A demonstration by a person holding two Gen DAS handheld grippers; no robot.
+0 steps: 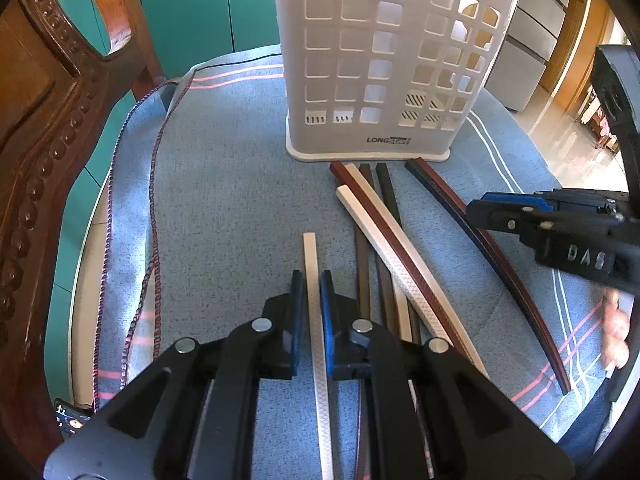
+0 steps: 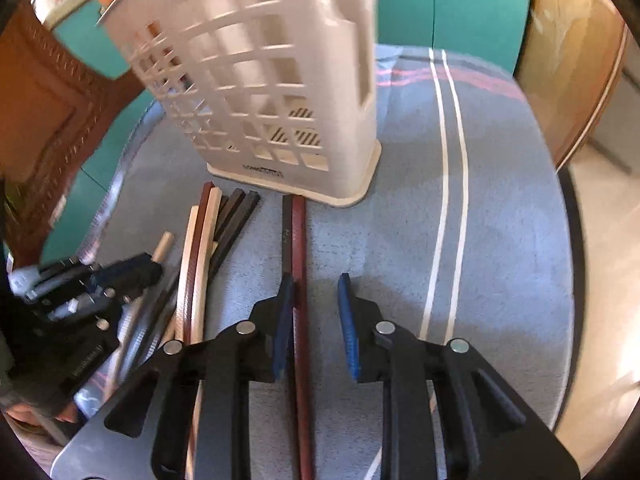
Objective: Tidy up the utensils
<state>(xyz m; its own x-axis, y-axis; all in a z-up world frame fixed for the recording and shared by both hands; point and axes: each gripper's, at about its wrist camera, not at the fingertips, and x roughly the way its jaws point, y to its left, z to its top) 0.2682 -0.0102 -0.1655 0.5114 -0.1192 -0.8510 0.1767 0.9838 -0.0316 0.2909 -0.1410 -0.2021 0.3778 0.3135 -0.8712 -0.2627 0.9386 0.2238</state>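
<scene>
A white perforated utensil holder [image 1: 384,60] stands upright on the blue cloth, also in the right wrist view [image 2: 280,92]. Several chopsticks [image 1: 384,236] lie in front of it: white, dark red and black ones. My left gripper [image 1: 311,284] is shut on a white chopstick [image 1: 314,304], which runs forward between its fingers. My right gripper [image 2: 314,292] is open, low over the cloth, with a dark red and black chopstick pair [image 2: 299,280] lying along its left finger. The right gripper also shows at the right of the left wrist view [image 1: 476,212].
A carved wooden chair [image 1: 48,128] stands at the left of the round table. The blue cloth [image 1: 224,200] has a folded, stitched edge on the left. Teal cabinets [image 1: 192,8] are behind. The table edge drops off at the right [image 2: 568,240].
</scene>
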